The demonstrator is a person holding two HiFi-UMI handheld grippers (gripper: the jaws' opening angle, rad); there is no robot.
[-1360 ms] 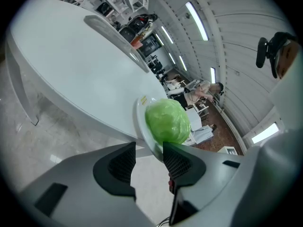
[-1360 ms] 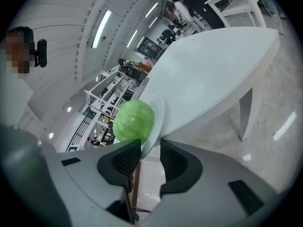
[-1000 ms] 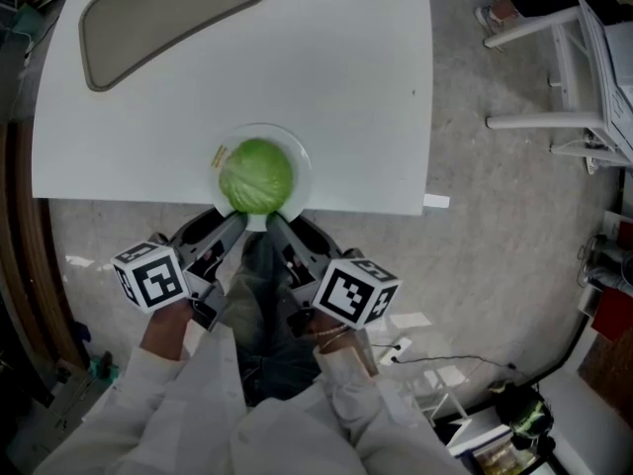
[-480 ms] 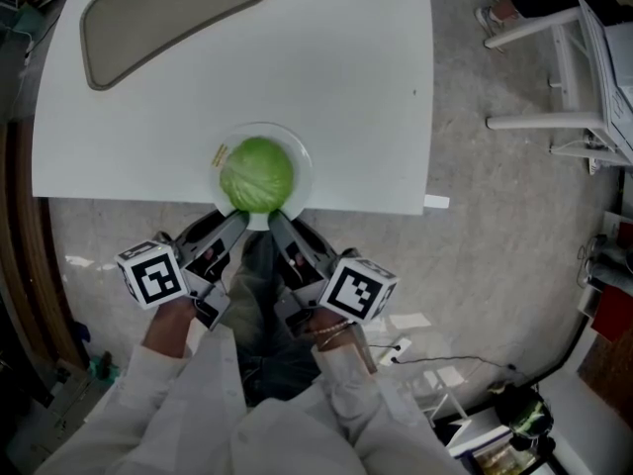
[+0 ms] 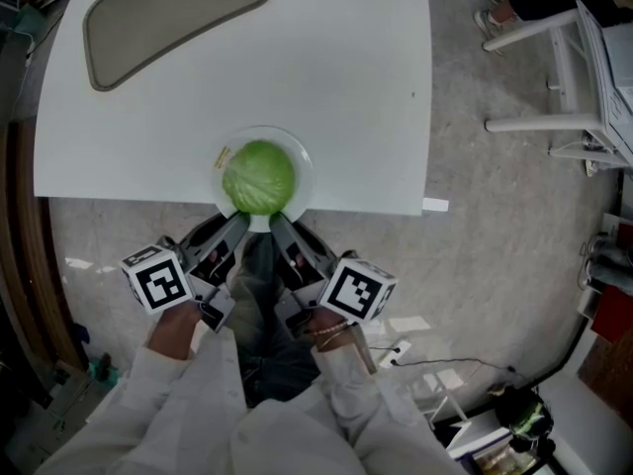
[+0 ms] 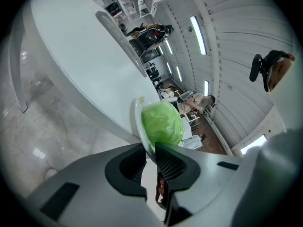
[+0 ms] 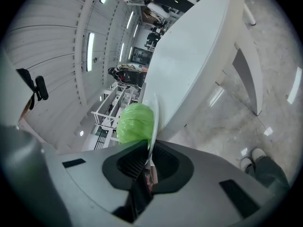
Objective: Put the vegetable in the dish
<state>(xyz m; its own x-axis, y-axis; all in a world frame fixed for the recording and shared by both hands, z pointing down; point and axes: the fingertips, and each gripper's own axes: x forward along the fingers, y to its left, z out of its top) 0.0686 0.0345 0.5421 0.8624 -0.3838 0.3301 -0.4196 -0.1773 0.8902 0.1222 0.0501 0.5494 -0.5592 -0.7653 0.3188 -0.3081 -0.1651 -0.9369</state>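
- Green cabbage (image 5: 258, 177) lies inside the white dish (image 5: 302, 161), which stands at the near edge of the table (image 5: 326, 77) and hangs slightly over it.
- My left gripper (image 5: 237, 224) and right gripper (image 5: 278, 224) have just been closing. Each now pinches the near rim of the dish, side by side. I judge this keeps the dish level.
- The cabbage is nearly round, so I see no long axis. Where its stem points I cannot tell.

One vegetable (image 5: 258, 177), a whole round head of pale-green cabbage, sits in the middle of the dish (image 5: 305, 166) and covers most of it; the dish is white, round and shallow, level on the table (image 5: 326, 77), its near rim jutting past the table's near edge.
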